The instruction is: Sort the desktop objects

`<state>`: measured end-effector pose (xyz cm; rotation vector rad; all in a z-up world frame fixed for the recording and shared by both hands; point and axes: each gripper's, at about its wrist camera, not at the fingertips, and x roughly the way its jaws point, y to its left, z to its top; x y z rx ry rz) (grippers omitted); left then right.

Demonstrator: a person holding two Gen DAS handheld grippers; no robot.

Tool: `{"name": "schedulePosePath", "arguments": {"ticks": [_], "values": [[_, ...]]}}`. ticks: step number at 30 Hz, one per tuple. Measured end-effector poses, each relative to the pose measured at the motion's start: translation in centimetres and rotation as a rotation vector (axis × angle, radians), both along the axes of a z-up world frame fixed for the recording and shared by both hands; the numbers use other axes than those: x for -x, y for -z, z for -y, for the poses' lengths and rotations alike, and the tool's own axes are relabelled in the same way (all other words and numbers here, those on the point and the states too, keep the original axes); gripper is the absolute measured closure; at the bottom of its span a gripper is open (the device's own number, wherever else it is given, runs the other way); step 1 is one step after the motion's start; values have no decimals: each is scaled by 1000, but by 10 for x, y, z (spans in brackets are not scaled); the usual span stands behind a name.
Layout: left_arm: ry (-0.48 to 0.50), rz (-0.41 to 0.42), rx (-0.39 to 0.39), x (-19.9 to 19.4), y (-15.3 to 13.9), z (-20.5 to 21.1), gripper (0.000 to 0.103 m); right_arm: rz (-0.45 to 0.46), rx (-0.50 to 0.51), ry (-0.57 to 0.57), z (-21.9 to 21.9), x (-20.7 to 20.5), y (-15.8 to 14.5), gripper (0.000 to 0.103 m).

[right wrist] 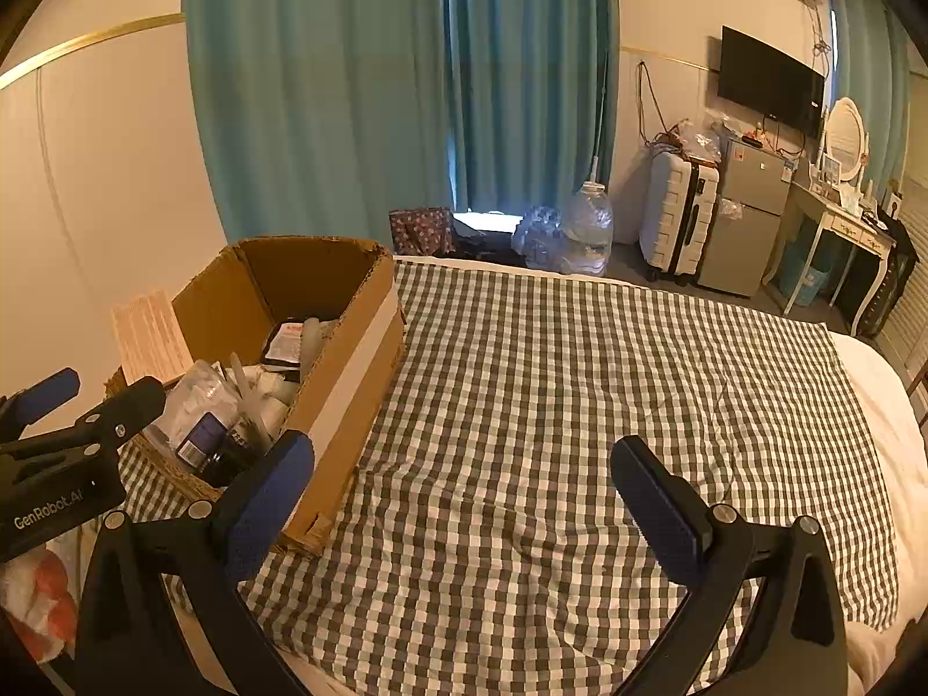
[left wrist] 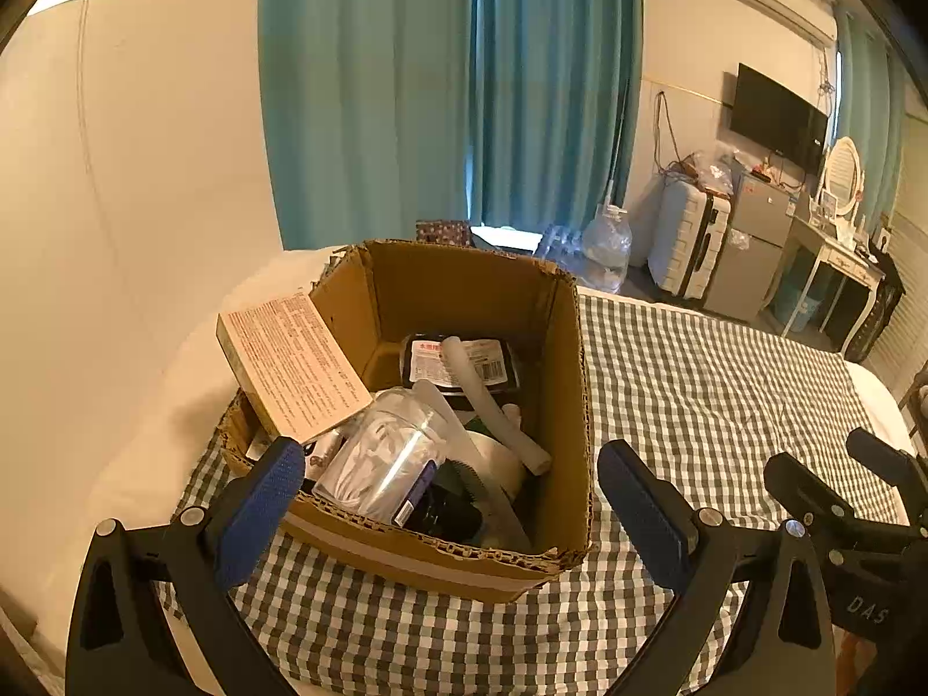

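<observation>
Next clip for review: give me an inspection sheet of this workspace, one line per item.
Surface: green-and-white checked cloth spread over a white bed, wrinkled, bare to the right of the box.
Job's things: open cardboard box holding a clear plastic bag, a dark labelled packet and a white tube; a printed flat carton leans on its left wall.
Clutter: nothing seen loose on the cloth.
Grippers: left gripper open over the box; right gripper open above the cloth; both hold nothing.
Cables: wires hang on the far wall.
Surroundings: teal curtains, suitcase, water jug, wall TV.
</observation>
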<state>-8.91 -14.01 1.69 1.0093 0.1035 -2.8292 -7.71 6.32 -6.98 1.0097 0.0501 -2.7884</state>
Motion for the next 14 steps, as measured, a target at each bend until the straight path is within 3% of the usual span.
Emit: {"name": "schedulePosePath", "arguments": {"ticks": [7,14], "values": [[-22,20,-41,2,5,6,0,-11,-17,1,0,-2,0,0],[-62,14,-4,-1,10,9,0,9,-16,0,-3,-1,4,0]]}}
